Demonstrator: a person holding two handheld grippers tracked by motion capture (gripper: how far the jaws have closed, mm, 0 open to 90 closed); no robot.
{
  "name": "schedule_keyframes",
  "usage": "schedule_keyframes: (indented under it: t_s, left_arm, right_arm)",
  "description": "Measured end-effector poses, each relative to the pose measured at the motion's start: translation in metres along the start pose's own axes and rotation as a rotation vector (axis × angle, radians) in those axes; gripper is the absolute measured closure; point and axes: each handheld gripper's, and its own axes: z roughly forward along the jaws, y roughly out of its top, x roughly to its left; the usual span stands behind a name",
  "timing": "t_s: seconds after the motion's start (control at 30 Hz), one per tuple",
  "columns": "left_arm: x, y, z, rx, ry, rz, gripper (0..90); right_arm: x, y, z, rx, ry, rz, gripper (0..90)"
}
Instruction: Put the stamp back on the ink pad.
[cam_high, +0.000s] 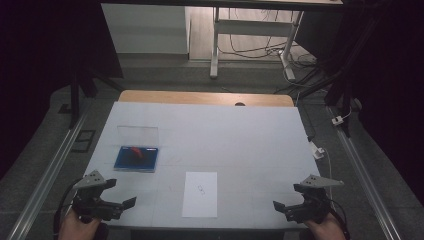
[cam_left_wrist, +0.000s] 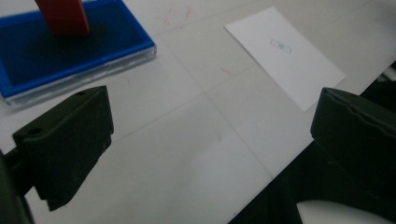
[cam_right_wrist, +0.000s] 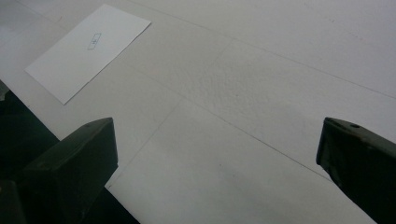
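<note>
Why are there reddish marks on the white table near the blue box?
Faint reddish smudges stain the white table cover between the blue ink pad and the paper sheet. They look like stray ink. Nothing else seems askew.

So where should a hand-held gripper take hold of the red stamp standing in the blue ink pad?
Probably by the red stamp's upright body, coming from above with the jaws across its flat sides. It stands up out of the shallow blue ink pad, so its sides are free. The left hand-held gripper is nearer and open.
</note>
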Motion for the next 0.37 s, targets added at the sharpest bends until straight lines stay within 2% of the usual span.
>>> schedule_keyframes:
  t_s: [0.17, 0.37]
  left_arm:
    - [-0.0045, -0.0022, 0.0001, 0.041, 0.045, 0.019, 0.0]
    - [-0.003, -0.002, 0.001, 0.058, 0.047, -0.002, 0.1]
  right_arm:
    - [0.001, 0.0003, 0.0003, 0.003, -0.003, -0.003, 0.0]
    - [0.0008, 0.0002, 0.0005, 0.006, -0.006, -0.004, 0.0]
